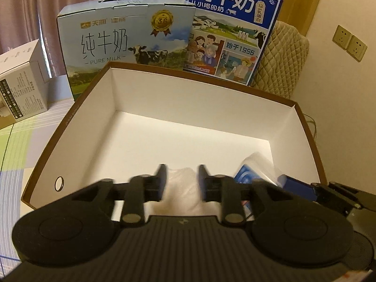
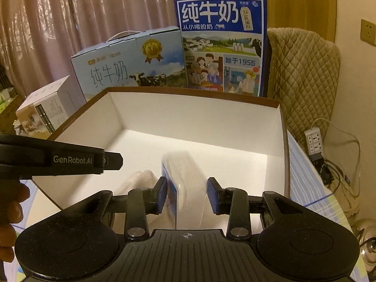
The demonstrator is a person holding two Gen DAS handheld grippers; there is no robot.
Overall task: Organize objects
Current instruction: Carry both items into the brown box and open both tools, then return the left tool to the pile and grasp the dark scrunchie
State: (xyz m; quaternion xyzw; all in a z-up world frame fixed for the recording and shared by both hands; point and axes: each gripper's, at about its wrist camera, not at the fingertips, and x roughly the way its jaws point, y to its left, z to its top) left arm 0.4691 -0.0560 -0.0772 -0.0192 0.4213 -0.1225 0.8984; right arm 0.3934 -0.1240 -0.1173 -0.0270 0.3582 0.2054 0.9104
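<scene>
A room with pale pink curtains (image 2: 70, 23) and a cream wall holds a table under a plaid cloth (image 1: 21, 145) of green, lilac and white.

On that cloth stands an open rectangular cardboard box with brown outer walls and a white inside (image 1: 145, 98). Two items sit on its floor at the near end. One is a clear plastic-wrapped packet with a blue-and-white printed face (image 2: 181, 183), upright on its edge. It stands between the fingers of the right gripper (image 2: 186, 193), whose jaws are spread a little wider than the packet; a gap shows at the right pad, and contact at the left pad cannot be told. The other is a crumpled white translucent plastic bag (image 1: 182, 185), just left of the packet. It lies between the fingers of the left gripper (image 1: 182, 182), whose jaws are parted with the bag loose in the gap; motion blur hides whether either pad touches it.

In the right wrist view the left gripper's black body, marked GenRobot.AI, reaches in over the box's left wall, with a hand (image 2: 11, 211) behind it.

Behind the box stand a light blue milk carton printed with a cow and a gold medal (image 1: 127, 40) and a taller dark blue milk carton with cartoon panels (image 1: 230, 30). A white box (image 1: 21, 82) sits at the left. A beige quilted cover (image 2: 305, 75) lies at the right, with a power strip (image 2: 313, 141) and cables below it.
</scene>
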